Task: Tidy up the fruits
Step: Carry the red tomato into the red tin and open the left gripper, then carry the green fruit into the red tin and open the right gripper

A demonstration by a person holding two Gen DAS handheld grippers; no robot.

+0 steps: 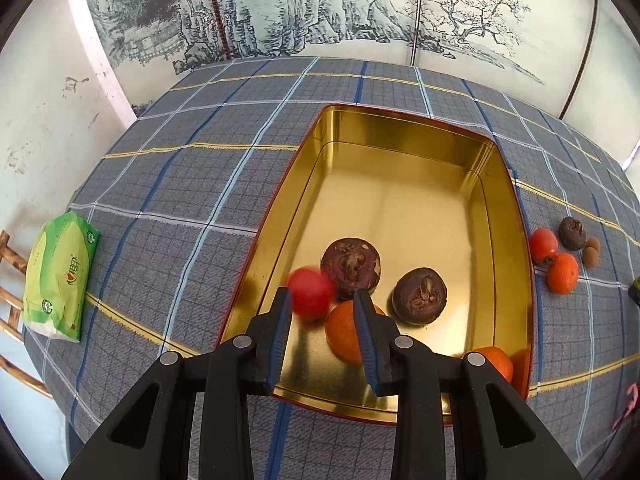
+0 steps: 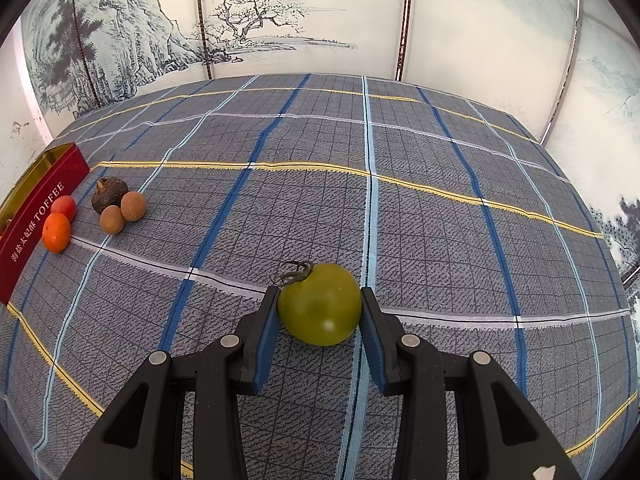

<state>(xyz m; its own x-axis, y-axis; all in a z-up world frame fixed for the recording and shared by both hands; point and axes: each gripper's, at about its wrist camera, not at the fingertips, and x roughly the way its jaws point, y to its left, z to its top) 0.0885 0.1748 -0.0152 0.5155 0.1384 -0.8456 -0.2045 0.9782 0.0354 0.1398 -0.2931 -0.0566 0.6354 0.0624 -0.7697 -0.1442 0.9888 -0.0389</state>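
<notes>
In the left wrist view a gold tin (image 1: 400, 136) with red sides holds two dark brown fruits (image 1: 351, 267) (image 1: 419, 295), two oranges (image 1: 344, 332) (image 1: 494, 362) and a blurred red tomato (image 1: 310, 291). My left gripper (image 1: 323, 300) is open above the tin's near end, with the red tomato just off its left fingertip, not gripped. In the right wrist view my right gripper (image 2: 320, 300) is shut on a green tomato (image 2: 319, 304) over the cloth. Beside the tin lie a red tomato (image 2: 64, 207), an orange (image 2: 56, 232), a dark fruit (image 2: 109, 195) and two small brown fruits (image 2: 133, 206) (image 2: 111, 219).
A blue checked cloth (image 2: 400, 184) covers the table. A green tissue pack (image 1: 60, 276) lies at its left edge, beside a wooden chair back (image 1: 8, 280). A painted screen (image 1: 280, 8) stands behind the table. The tin's red side (image 2: 40, 216) reads TOFFEE.
</notes>
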